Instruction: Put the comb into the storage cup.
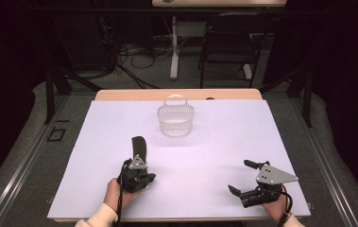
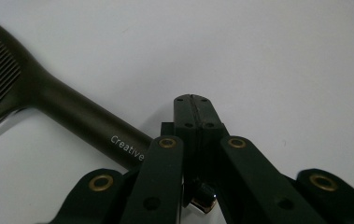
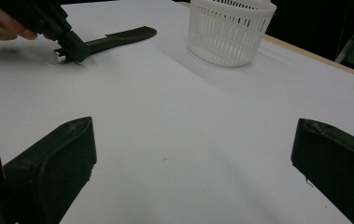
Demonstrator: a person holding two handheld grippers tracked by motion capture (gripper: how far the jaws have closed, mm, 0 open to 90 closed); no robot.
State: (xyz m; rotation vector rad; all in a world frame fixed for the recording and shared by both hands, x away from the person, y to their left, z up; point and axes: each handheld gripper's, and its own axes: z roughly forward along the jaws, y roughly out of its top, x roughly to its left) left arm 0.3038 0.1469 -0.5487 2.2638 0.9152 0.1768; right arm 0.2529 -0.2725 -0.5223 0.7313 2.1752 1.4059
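Observation:
A dark comb [image 1: 140, 145] lies on the white table sheet [image 1: 214, 142], teeth end pointing away from the person. My left gripper [image 1: 138, 160] is shut, its jaws pressed together with nothing seen between them. In the left gripper view the comb [image 2: 72, 112] has a handle printed "Creative" that runs under the linkage beside the left gripper's [image 2: 193, 100] shut tips. My right gripper [image 1: 242, 177] rests open near the front right edge with bare sheet between its jaws. The right gripper view shows the right gripper [image 3: 193, 172] open, the left gripper [image 3: 74, 50] touching down beside the comb [image 3: 118, 37].
A white slatted basket [image 1: 175, 120] with a handle stands empty at the back centre of the sheet; in the right gripper view the basket [image 3: 228, 32] is far ahead. Beyond the table are a black chair [image 1: 228, 45], cables and a table leg on the floor.

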